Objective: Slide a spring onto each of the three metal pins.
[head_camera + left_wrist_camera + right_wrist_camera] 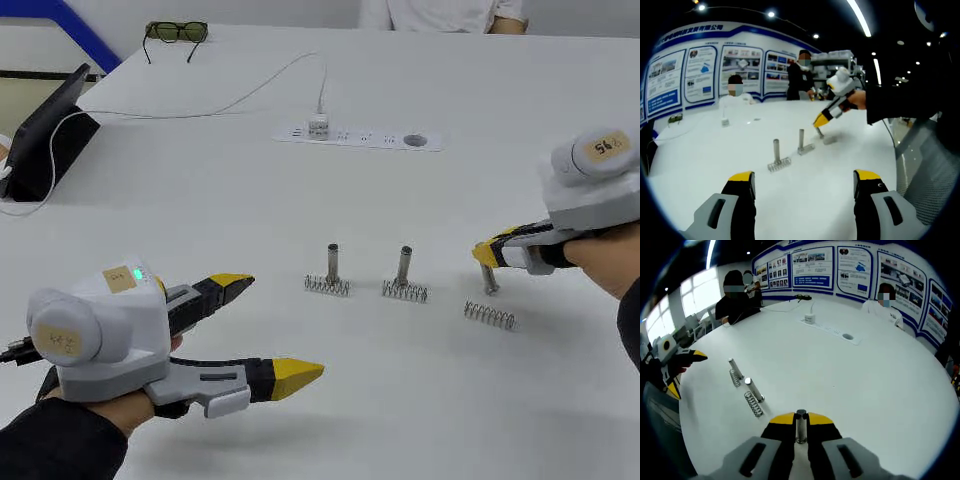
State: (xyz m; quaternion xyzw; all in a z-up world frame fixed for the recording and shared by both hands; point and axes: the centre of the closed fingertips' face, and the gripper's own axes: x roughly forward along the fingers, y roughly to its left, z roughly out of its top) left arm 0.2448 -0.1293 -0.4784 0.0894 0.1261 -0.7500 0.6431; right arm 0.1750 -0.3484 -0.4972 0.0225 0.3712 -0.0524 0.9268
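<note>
Springs (pixel 327 286) lie beside their pins (pixel 332 262); your right gripper (pixel 486 255) clamps the pin (pixel 489 282) nearest the right edge of the table (pixel 200 200), probably to steady it, while your left gripper (pixel 283 326) waits, jaws apart.

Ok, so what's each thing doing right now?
left gripper: open, empty.
right gripper: shut on right pin.
right pin: gripped, bare.
left pin: upright, bare.
middle pin: upright, bare.
left spring: lying flat beside left pin.
middle spring: lying flat beside middle pin.
right spring: lying flat on the table.
charger: plugged into power strip.
</note>
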